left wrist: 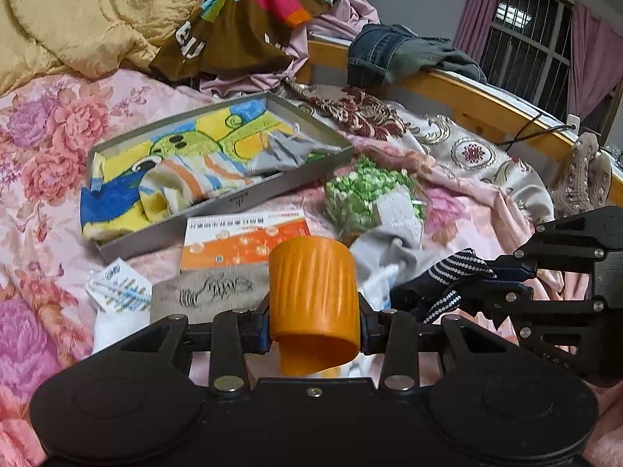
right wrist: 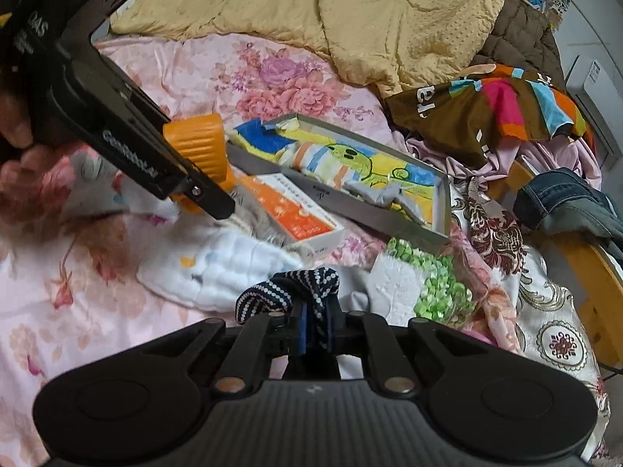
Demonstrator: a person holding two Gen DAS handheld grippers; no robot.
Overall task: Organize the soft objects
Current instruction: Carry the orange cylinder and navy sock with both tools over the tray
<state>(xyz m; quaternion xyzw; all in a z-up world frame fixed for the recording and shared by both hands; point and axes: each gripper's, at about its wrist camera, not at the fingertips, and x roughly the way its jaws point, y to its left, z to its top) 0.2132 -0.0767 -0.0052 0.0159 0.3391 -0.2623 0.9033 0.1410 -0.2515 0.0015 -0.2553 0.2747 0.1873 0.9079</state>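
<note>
Both grippers loaded above the bed.

Left gripper (left wrist: pixel 314 330): jaws clamped on the orange cup (left wrist: pixel 313 299). Right gripper (right wrist: pixel 313 334): jaws pressed together on the dotted navy sock (right wrist: pixel 290 292). Gray box (left wrist: pixel 272 190) on the floral sheet (left wrist: pixel 58 124) holds folded cloths.

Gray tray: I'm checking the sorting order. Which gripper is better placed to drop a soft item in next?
Right, probably. The right gripper is shut on the dotted navy cloth, a soft item, while the left gripper holds a rigid orange cup. The gray tray lies ahead.
</note>
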